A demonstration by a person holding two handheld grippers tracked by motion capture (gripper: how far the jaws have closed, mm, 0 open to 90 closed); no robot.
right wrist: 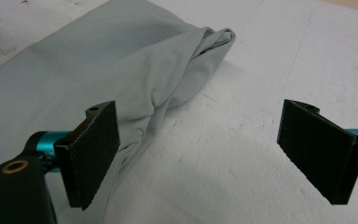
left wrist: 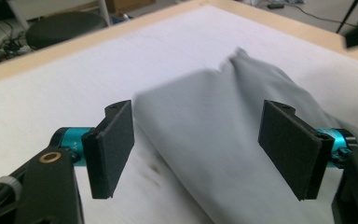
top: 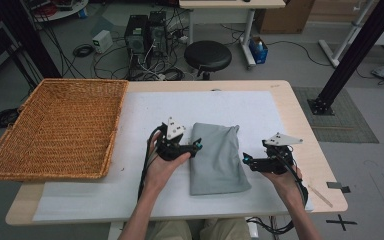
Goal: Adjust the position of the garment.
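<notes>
Grey cloth [top: 216,158], folded into a long packet, lies on the white mat [top: 145,107] that covers the wooden table [top: 307,150]; taken as the landmark, it sits about mid-mat, its bunched narrow end pointing away from the person and its broader end toward the near table edge.

Left gripper [top: 196,146] is at the cloth's left long edge, roughly halfway along it, held in the person's left hand [top: 166,165]. In the left gripper view its 2 black jaws stand wide apart, released, with nothing between them but the cloth's edge lying below; whether a jaw touches the fabric cannot be told.

Right gripper [top: 246,160] is just beside the cloth's right long edge, held in the right hand [top: 285,176]. In the right gripper view its 2 jaws are likewise spread wide and grasp nothing; the left one hangs over the cloth's rumpled border, the other over bare mat.

Well to the left of the cloth, a wicker basket [top: 10,150] rests partly on the mat and overhangs the table's left edge. Beyond the cloth's far end, past the table, a black stool [top: 208,55] stands on the floor.
</notes>
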